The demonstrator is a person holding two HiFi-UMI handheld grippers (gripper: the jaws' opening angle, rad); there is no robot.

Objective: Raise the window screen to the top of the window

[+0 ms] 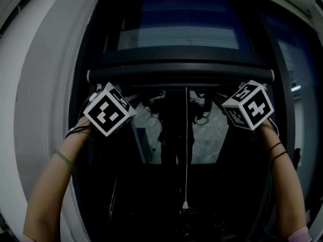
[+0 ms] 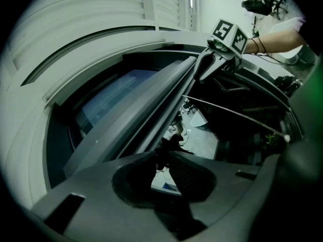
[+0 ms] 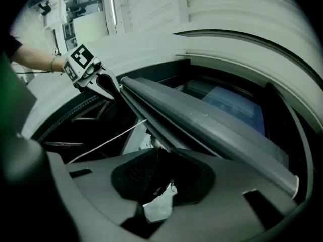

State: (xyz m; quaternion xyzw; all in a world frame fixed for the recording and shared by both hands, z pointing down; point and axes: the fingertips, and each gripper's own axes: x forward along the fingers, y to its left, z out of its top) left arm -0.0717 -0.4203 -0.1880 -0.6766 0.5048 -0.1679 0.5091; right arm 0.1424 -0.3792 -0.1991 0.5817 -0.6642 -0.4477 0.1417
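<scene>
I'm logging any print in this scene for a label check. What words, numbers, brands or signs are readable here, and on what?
No readable text anywhere.
The left marker cube and right marker cube: black-and-white square patterns only, no letters or numbers.
The screen bar: no print visible.

Dk grey window screen (image 1: 180, 75): btm bar horizontal across window (image 1: 179, 26), twd 12 o'clock; white cord (image 1: 186, 150) hangs from centre twd 6 o'clock.

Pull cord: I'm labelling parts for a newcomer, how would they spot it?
Find the dark window; across it runs the horizontal screen bar. The pull cord hangs from the bar's middle, the only thin white vertical line, ending in a small knob.
</scene>
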